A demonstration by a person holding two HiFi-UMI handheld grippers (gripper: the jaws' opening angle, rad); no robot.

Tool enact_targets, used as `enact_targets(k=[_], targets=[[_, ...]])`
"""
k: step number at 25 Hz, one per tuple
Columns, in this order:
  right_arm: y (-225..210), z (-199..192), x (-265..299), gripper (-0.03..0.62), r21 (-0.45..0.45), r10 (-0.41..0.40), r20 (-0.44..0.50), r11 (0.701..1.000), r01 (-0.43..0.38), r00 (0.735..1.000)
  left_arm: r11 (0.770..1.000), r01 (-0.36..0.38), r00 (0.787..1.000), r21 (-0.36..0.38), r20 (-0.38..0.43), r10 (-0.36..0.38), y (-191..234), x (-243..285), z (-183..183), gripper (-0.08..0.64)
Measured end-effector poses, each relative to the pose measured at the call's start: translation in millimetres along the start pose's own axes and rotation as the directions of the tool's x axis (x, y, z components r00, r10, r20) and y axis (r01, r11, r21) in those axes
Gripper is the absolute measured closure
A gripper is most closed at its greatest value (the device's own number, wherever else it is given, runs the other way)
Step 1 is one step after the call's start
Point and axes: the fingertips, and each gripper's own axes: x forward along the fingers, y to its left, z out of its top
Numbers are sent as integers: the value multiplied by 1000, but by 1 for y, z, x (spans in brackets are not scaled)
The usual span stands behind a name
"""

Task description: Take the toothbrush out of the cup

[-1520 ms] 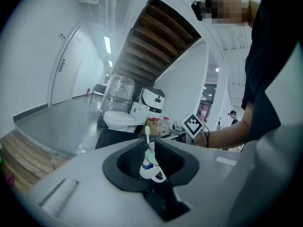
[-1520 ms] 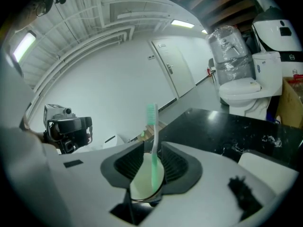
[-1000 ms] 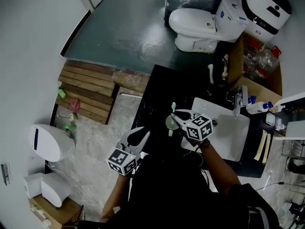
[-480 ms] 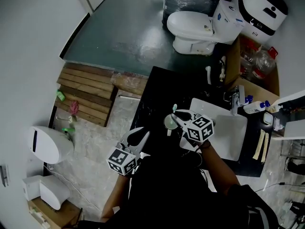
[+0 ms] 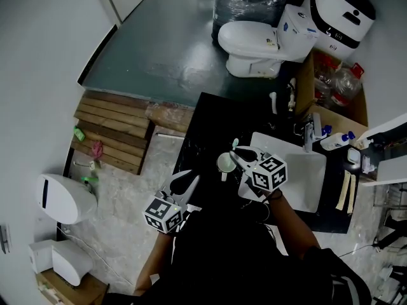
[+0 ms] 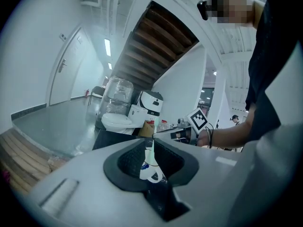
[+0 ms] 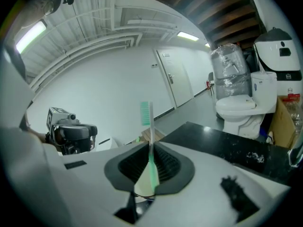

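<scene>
Right gripper view: the right gripper (image 7: pixel 150 145) is clamped on the toothbrush (image 7: pixel 147 117), its pads pressed to the green handle. The bristle head stands upright above the jaws. A pale rounded shape shows low behind the pads. We take it for the cup's rim, though little of it is visible.

Head view: the cup (image 5: pixel 225 163) stands on the black table (image 5: pixel 202 116), left of the white sink (image 5: pixel 309 186). The right gripper reaches in from the lower right, with the brush head showing just above and to the right of the cup mouth. We cannot tell from here whether the handle's lower end is inside the cup or clear of the rim.

Left gripper (image 5: pixel 189 179): lower left of the cup and apart from it. In the left gripper view its jaws are drawn together to a slit. A small white-and-blue shape shows in the slit, which we cannot identify. The head view shows nothing gripped, and it plays no part at the cup.

Progress, as we judge it:
- Reach and grasp are done, and the hold looks firm and centred on the handle.
- Left to do: a straight upward draw until the handle clears the rim, then carrying the brush away.
- The cup is unsupported — a slanted pull could tip it.
</scene>
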Motion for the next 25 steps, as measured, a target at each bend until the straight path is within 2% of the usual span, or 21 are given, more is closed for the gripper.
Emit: enact_targets(k=[15, 20, 25], targets=[[15, 40, -34, 551, -38, -40, 96, 998, 44, 995, 999, 49, 999, 15, 23, -49, -7, -3, 3, 511], [14, 49, -46, 551, -12, -52, 132, 998, 54, 990, 997, 72, 997, 10, 26, -72, -11, 0, 3, 545], [11, 48, -54, 551, 0, -63, 144, 998, 63, 988, 998, 58, 998, 22, 27, -59, -11, 0, 3, 551]])
